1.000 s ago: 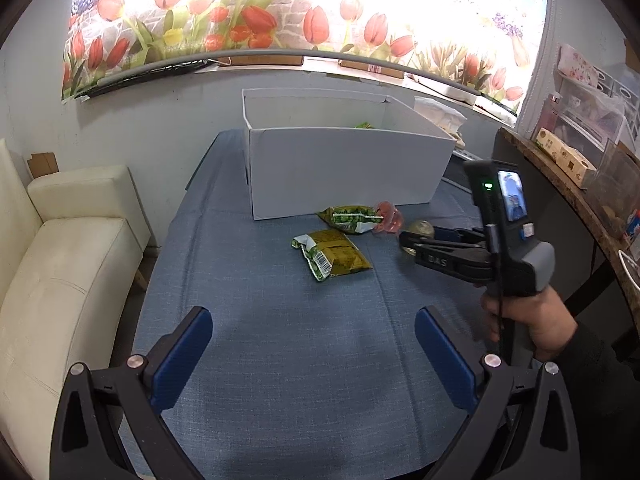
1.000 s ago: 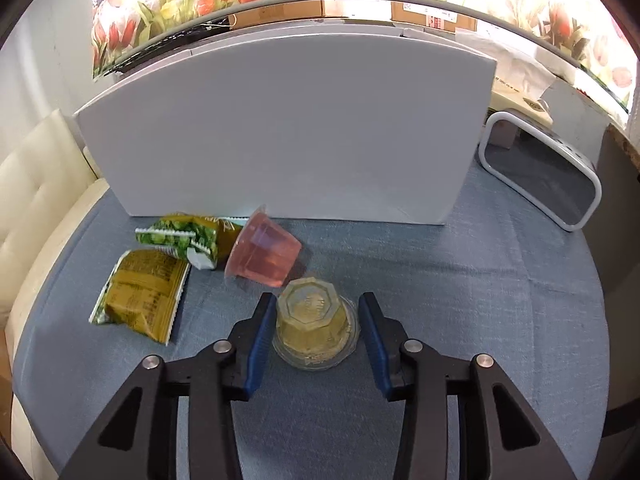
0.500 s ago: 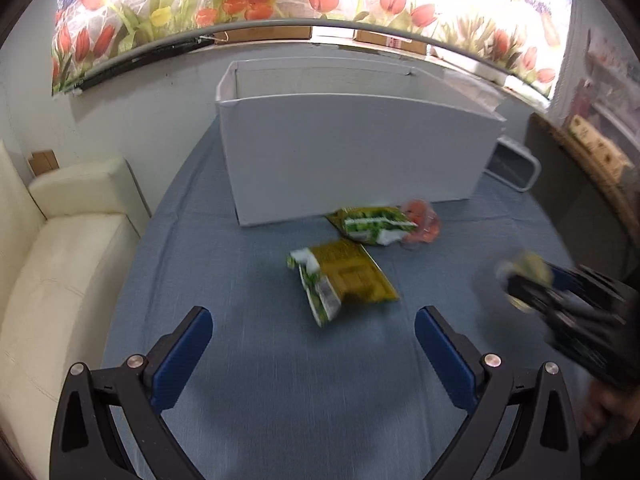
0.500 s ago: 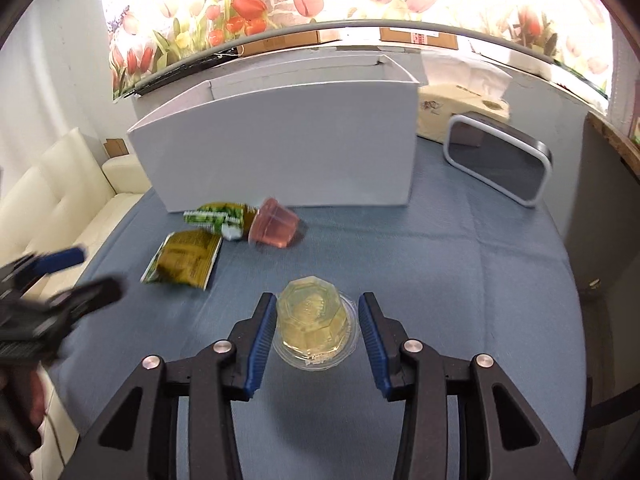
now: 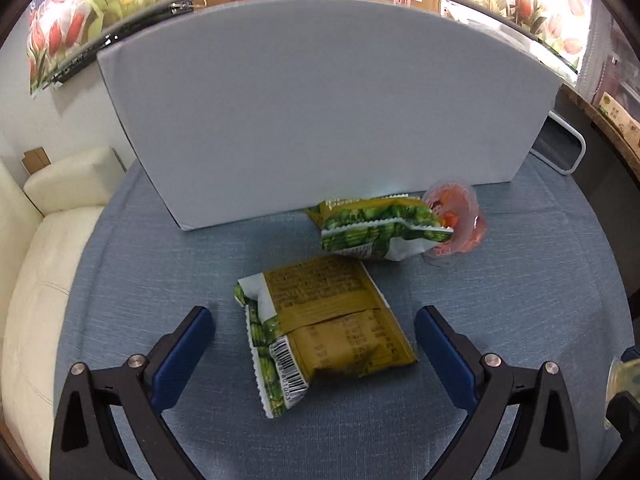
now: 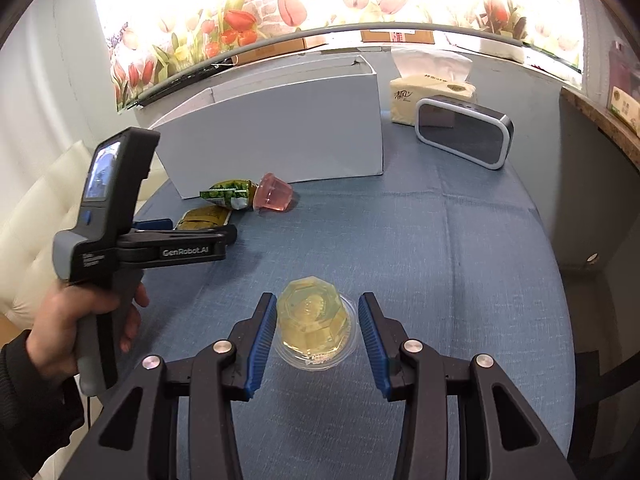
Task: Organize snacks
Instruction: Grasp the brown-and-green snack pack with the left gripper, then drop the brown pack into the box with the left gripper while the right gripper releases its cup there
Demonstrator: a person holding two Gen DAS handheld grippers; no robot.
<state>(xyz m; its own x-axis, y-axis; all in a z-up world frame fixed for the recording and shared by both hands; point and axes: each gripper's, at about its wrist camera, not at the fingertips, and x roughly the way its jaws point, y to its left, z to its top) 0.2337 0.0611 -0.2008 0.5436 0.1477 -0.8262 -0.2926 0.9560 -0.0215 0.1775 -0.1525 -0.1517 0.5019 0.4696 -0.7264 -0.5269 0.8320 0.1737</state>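
Translucent yellow faceted jelly cup (image 6: 314,320), clear rim, upside down

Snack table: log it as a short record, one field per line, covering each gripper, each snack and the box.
left gripper: open, jaws either side of the olive snack packet, not pressing it
right gripper: shut on the yellow jelly cup
green snack packet: lying at the foot of the white box
pink jelly cup: tipped on its side, touching the green packet
table: blue cloth cover
behind the box: tissue pack and speaker
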